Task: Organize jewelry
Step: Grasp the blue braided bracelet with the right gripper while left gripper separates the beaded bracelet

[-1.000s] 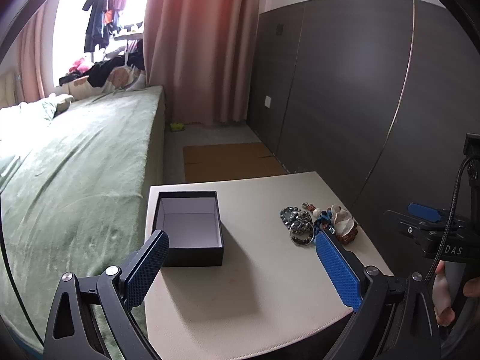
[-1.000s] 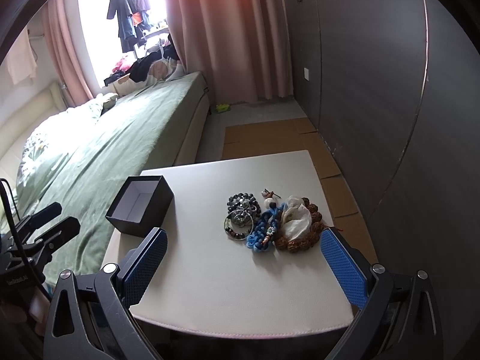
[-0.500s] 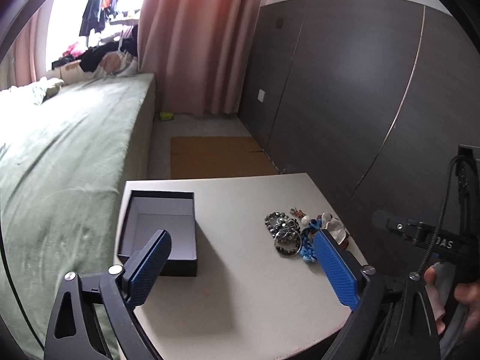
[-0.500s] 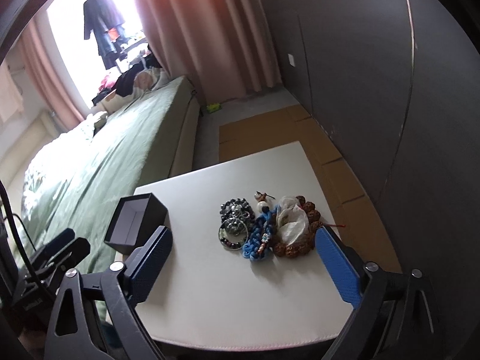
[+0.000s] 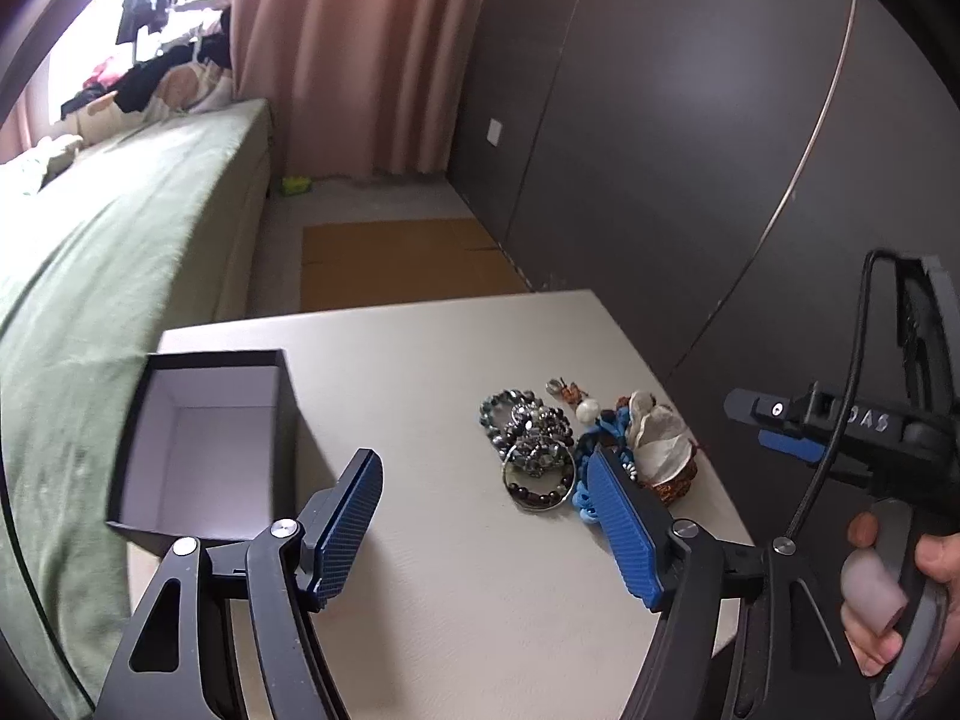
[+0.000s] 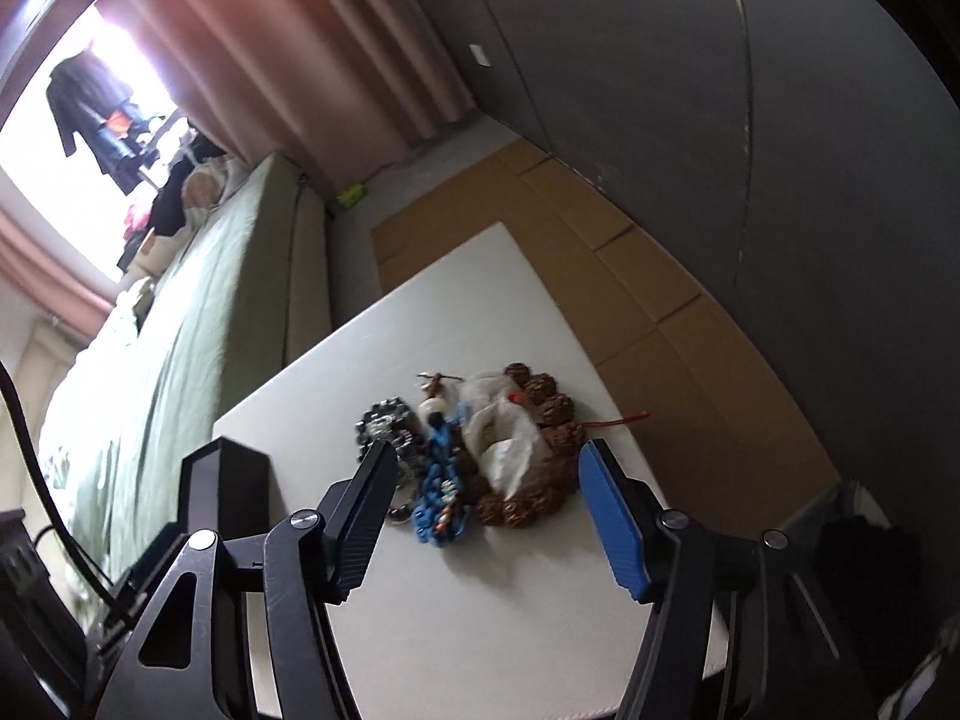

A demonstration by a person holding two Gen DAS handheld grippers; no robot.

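Between your left gripper's (image 5: pixel 483 525) blue pads lies only bare table (image 5: pixel 420 360), and its jaws are closing, narrower than a second ago, gripping nothing. Your right gripper (image 6: pixel 486 510) is closing too, its jaws also empty; it hangs over the near edge of the jewelry pile (image 6: pixel 474 450) without touching it. Since the earlier frame both grippers have come forward and lower, so the table fills more of each view, and the right view is now tilted, the table running diagonally. From the left view, the pile (image 5: pixel 576 450) sits just past the right pad, partly hidden by it, and the open black box (image 5: pixel 204 438) stands by the left pad, near the table's bed-side edge. Box and pile lie where they did, well apart. Your right hand (image 5: pixel 888 588) shows at the far right, wrapped around the other gripper's handle. Beyond the table are the green bed (image 5: pixel 120 228), brown cardboard on the floor (image 5: pixel 396 258) and pink curtains (image 5: pixel 360 48).
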